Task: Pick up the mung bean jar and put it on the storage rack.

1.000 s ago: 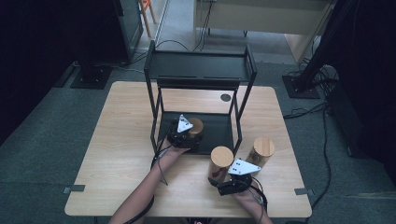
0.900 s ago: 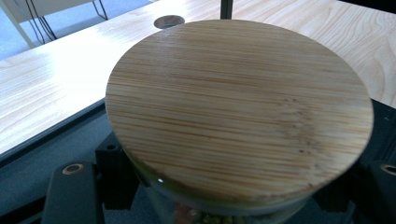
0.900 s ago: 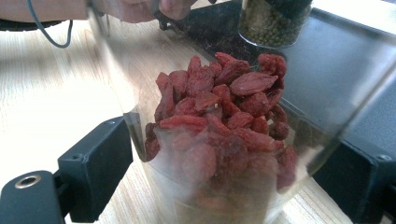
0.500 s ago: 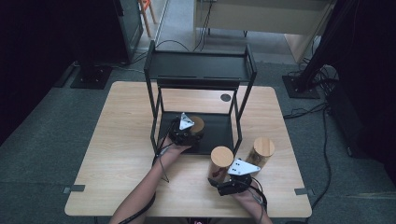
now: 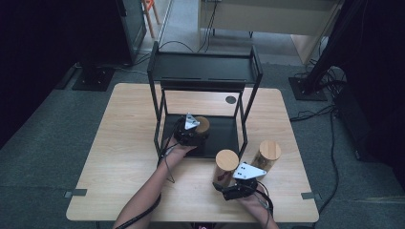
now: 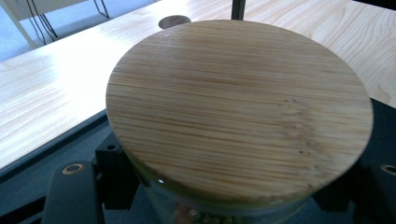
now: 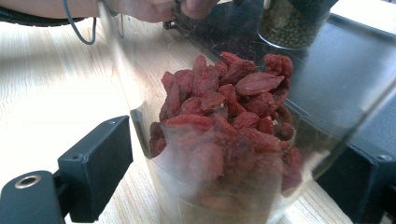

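A glass jar with a bamboo lid [image 5: 202,124] [image 6: 238,107] and greenish contents [image 7: 289,23] stands on the lower shelf [image 5: 222,139] of a black rack. My left gripper [image 5: 193,133] [image 6: 224,200] is shut on it, one jaw on each side of the glass. On the table in front, a second lidded jar [image 5: 226,164] holds red dried berries [image 7: 224,135]. The jaws of my right gripper [image 5: 224,182] [image 7: 233,186] press against its lower walls. That jar stands upright on the wood.
A third jar with a bamboo lid [image 5: 266,152] stands on the table just right of the berry jar. The rack's posts [image 5: 157,119] and its top shelf [image 5: 205,71] frame the lower shelf. The wooden table [image 5: 119,157] has a round grommet [image 5: 231,99] at the back.
My left gripper has shifted the green-filled jar slightly farther in and to the right on the lower shelf. The right gripper and berry jar stay still.
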